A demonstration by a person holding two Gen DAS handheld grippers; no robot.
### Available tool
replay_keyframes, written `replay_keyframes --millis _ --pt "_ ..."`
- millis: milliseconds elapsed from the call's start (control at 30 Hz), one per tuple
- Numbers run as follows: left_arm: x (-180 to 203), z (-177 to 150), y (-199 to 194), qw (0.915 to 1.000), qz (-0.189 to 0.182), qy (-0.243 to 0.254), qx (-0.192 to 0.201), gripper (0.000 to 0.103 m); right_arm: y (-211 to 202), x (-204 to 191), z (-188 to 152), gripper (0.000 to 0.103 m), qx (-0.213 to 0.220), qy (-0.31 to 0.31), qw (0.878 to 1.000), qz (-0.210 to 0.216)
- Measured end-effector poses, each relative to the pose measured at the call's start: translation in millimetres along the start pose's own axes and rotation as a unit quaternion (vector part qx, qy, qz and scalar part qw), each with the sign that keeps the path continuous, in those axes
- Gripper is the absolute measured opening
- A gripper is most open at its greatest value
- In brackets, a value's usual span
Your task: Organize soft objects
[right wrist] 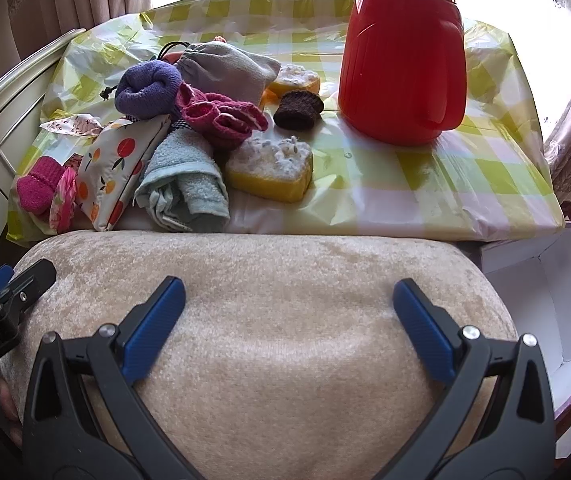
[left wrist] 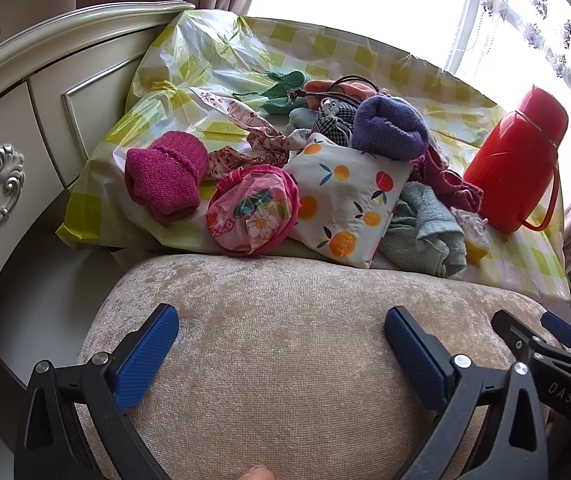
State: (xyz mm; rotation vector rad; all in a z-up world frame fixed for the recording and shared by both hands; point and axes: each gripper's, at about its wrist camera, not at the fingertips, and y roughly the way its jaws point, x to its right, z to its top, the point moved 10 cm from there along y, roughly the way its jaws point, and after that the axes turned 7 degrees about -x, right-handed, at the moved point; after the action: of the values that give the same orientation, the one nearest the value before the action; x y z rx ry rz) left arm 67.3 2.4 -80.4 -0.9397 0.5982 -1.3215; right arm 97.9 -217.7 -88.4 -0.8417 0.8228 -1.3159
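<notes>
A pile of soft things lies on a table with a yellow-checked plastic cover (left wrist: pixel 213 60) (right wrist: pixel 425 168). It holds a magenta knit piece (left wrist: pixel 163 174) (right wrist: pixel 37 186), a pink floral pouch (left wrist: pixel 253 210), an orange-print pouch (left wrist: pixel 345 196) (right wrist: pixel 113 164), a purple knit roll (left wrist: pixel 389 126) (right wrist: pixel 149 90), a pale blue towel (left wrist: pixel 425 232) (right wrist: pixel 185 188), a grey drawstring bag (right wrist: pixel 229 70), yellow sponges (right wrist: pixel 271 170) and a brown knit piece (right wrist: pixel 297 110). My left gripper (left wrist: pixel 281 332) and right gripper (right wrist: pixel 289 300) are both open and empty, above a beige cushion (left wrist: pixel 285 340) (right wrist: pixel 269 320) in front of the table.
A red thermos jug (left wrist: pixel 517 164) (right wrist: pixel 403 56) stands on the table's right side. A cream carved cabinet (left wrist: pixel 25 112) is at the left. An open white box (right wrist: pixel 545 300) sits low at the right. Curtains and a bright window are behind.
</notes>
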Motion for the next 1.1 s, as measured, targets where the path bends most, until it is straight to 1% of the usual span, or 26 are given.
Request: replay_keyframes --millis 900,1100 --pt "1.4 -0.5 0.0 1.0 0.001 0.0 -0.001 0.103 -0.2 1.0 0.4 0.103 0.001 0.0 1.0 0.0" --pt "-1.6 -2.4 1.2 0.9997 -0.016 -0.01 -0.014 0.103 -0.2 1.3 2.3 0.103 -0.01 0.0 1.0 0.008"
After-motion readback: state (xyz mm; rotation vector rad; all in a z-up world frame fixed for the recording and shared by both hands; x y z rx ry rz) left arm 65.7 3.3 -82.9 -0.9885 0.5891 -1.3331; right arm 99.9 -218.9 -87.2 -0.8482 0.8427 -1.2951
